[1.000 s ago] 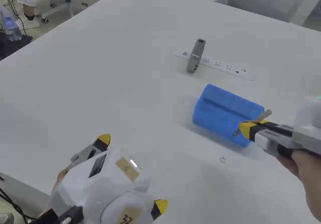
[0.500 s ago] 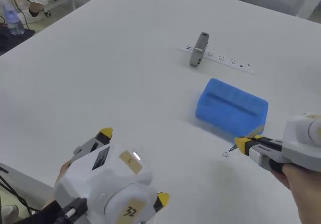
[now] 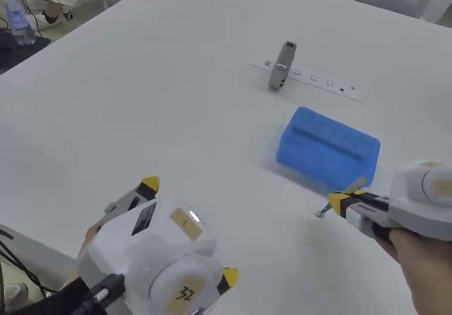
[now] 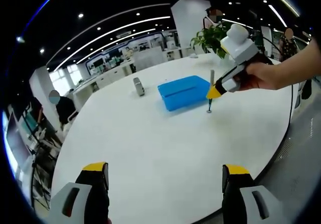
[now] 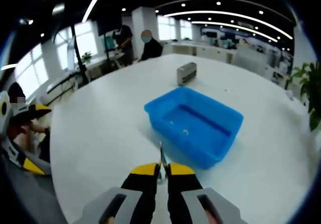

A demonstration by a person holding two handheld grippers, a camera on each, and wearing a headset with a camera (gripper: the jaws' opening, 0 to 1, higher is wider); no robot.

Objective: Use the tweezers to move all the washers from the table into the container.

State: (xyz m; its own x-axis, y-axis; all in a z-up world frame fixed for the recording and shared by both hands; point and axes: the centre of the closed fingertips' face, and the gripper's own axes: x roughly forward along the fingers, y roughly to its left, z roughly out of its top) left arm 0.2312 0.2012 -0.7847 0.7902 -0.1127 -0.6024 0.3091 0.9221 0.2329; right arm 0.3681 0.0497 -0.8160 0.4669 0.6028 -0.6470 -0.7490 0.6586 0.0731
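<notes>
Right gripper (image 5: 161, 170) is clenched on the tweezers (image 5: 161, 153), jaws pressed tight around the shaft. Left gripper (image 4: 165, 170) is released, jaws spread wide, low over the near side of the white table (image 3: 176, 103).

Left gripper view gives me the side angle. The tweezers stand near upright, tip down at a washer (image 4: 209, 111) lying on the table just in front of the blue container (image 4: 183, 91). I can't tell if the tip has actually pinched it.

Right gripper view looks over the rim into the container, where a second washer (image 5: 185, 131) sits on the floor. My own jaws hide the table washer here.

Head view shows a power strip (image 3: 311, 83) beyond the container, with a grey block (image 3: 281, 66) standing on it. The container's near wall is between the tip and the inside.
</notes>
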